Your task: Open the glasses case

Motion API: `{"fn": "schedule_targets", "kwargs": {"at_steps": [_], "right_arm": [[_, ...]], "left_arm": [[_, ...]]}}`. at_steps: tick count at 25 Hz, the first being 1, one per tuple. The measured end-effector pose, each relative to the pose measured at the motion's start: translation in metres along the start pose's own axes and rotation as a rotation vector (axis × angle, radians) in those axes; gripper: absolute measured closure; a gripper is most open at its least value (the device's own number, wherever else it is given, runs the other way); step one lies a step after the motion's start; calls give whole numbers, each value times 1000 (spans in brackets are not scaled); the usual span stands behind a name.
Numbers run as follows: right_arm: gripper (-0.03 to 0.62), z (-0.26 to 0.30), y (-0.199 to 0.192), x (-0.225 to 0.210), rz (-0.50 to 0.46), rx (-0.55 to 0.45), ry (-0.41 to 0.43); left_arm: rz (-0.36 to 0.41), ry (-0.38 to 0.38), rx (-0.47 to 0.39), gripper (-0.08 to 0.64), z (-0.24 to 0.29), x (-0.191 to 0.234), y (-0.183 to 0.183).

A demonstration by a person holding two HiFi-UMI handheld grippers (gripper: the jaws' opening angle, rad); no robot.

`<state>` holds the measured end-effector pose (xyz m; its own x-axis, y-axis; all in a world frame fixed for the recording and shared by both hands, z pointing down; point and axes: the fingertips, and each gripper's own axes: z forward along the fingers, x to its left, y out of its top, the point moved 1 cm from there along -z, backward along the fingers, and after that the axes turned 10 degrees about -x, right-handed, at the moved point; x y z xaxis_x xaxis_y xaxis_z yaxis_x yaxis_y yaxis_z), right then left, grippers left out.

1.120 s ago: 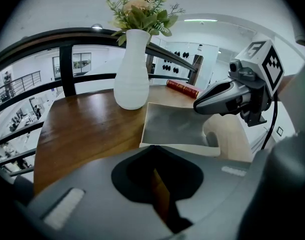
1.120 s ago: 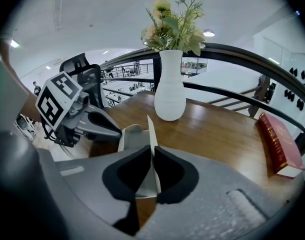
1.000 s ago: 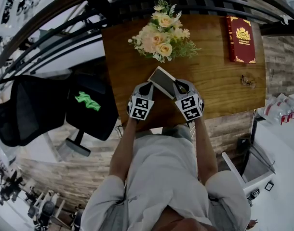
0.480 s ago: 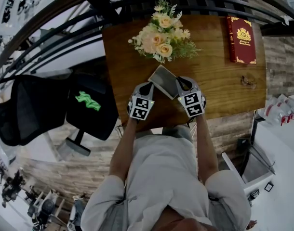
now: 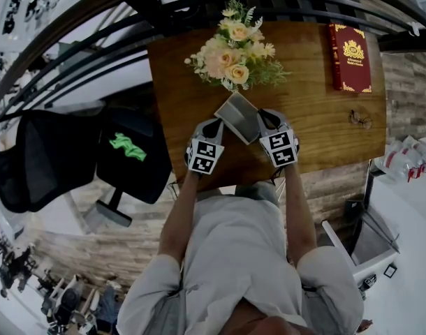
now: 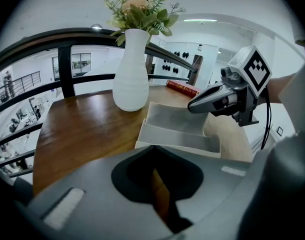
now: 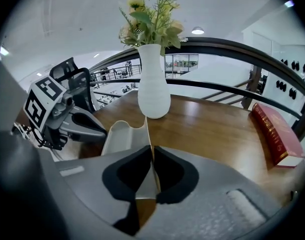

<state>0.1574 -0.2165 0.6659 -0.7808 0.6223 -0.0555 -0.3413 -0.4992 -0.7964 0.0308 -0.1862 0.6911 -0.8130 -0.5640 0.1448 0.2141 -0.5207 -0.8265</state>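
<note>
Currently the glasses case (image 5: 237, 117) lies near the centre of the wooden table (image 5: 318, 124), open, with its lid (image 7: 147, 129) raised off the tray-like base (image 6: 175, 136).

Right gripper (image 5: 263, 117): at 3 o'clock of the case. Jaws closed on the lid, whose thin edge is clamped between the pads (image 7: 165, 166).

Left gripper (image 5: 214, 125): at 8 o'clock of the case. Jaws brought together, with only a narrow slit between them that shows bare wood and no object. The tips sit at the near edge of the base. Contact cannot be confirmed.

Surroundings, referenced from the case in the head view:
- White vase (image 6: 131, 71) with flowers (image 5: 234, 44): 12 o'clock, near.
- Red book (image 5: 349, 56): 2 o'clock, well apart, at the table's far corner.
- Black chair (image 5: 59, 155): 9 o'clock, off the table.
</note>
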Motion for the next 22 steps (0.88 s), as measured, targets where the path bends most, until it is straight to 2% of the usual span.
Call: {"fn": "schedule_targets", "kwargs": {"at_steps": [14, 22], "right_arm": [[552, 4, -4, -7, 5, 14, -46], [546, -7, 7, 7, -10, -15, -51]], "left_arm": [[7, -12, -7, 540, 2, -1, 4], [9, -18, -45, 540, -5, 2, 16]]}}
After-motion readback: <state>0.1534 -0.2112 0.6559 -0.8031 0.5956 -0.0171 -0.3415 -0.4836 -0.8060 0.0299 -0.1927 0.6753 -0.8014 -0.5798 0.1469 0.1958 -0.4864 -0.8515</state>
